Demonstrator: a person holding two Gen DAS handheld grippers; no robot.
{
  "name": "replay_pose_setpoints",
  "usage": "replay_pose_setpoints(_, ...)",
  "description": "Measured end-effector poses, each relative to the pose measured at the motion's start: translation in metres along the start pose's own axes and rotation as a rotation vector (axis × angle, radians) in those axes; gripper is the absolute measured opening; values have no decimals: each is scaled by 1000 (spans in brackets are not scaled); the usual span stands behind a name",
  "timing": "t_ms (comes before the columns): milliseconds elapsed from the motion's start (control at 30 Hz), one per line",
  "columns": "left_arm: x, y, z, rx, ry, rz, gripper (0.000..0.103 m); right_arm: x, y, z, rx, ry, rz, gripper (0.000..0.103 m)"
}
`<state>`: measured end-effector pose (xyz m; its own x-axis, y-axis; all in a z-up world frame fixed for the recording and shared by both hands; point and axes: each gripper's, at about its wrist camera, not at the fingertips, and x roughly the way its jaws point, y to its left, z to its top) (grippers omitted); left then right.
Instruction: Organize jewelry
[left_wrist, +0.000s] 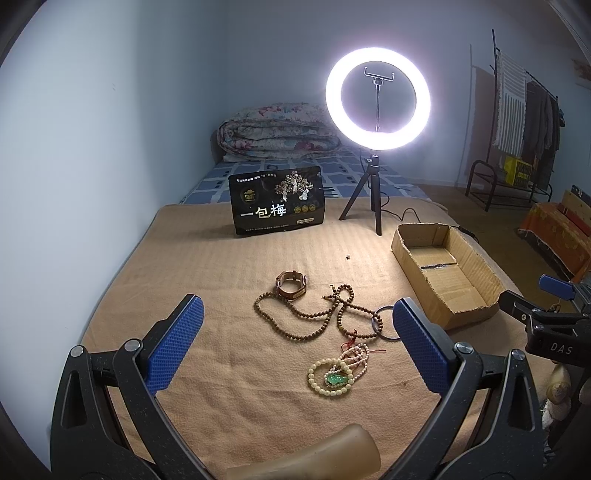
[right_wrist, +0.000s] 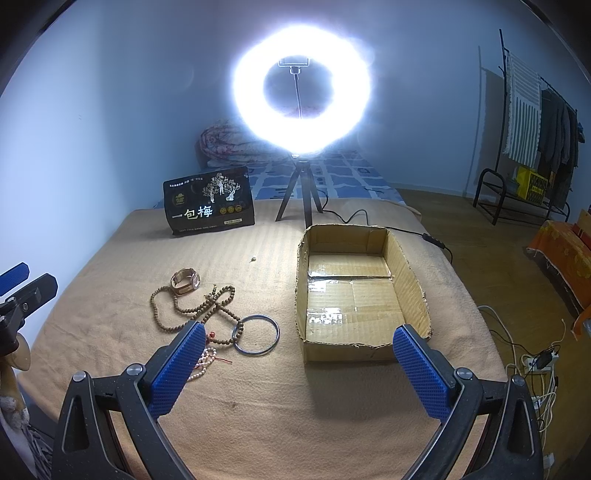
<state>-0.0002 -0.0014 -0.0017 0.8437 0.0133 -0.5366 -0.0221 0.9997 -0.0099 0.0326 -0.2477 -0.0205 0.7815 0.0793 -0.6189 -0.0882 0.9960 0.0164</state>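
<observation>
Jewelry lies on a tan blanket (left_wrist: 236, 266): a brown watch (left_wrist: 291, 284), a long brown bead necklace (left_wrist: 314, 317), a metal bangle (left_wrist: 384, 322), a cream bead bracelet with a green pendant (left_wrist: 330, 377) and a small pink bead strand (left_wrist: 356, 354). An empty cardboard box (left_wrist: 443, 273) stands to the right. My left gripper (left_wrist: 295, 332) is open and empty, above the jewelry. My right gripper (right_wrist: 299, 354) is open and empty, between the bangle (right_wrist: 256, 334) and the box (right_wrist: 354, 291). The watch (right_wrist: 185, 281) and necklace (right_wrist: 207, 306) also show there.
A black snack bag (left_wrist: 277, 201) and a lit ring light on a tripod (left_wrist: 376, 103) stand at the back of the blanket, its cable (right_wrist: 417, 230) behind the box. A folded quilt (left_wrist: 277, 133) lies farther back. A clothes rack (right_wrist: 532, 147) and floor cables (right_wrist: 532, 354) are right.
</observation>
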Motion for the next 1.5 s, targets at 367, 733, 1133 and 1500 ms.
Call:
replay_pose_setpoints(367,0,0,-1,1,3,1,103,3,3,-2,-2,4,12,102)
replay_pose_setpoints(733,3,1,-4,-2,15,5,103,6,2,-1,4,18,16,102)
replay_pose_setpoints(1133,40,25,-11,-8,90,25,103,28,8,-9,-22,88,79,90)
replay_pose_setpoints(1500,103,52,-45,-76,329,-87,67,62,18,-18,-37,191,205,73)
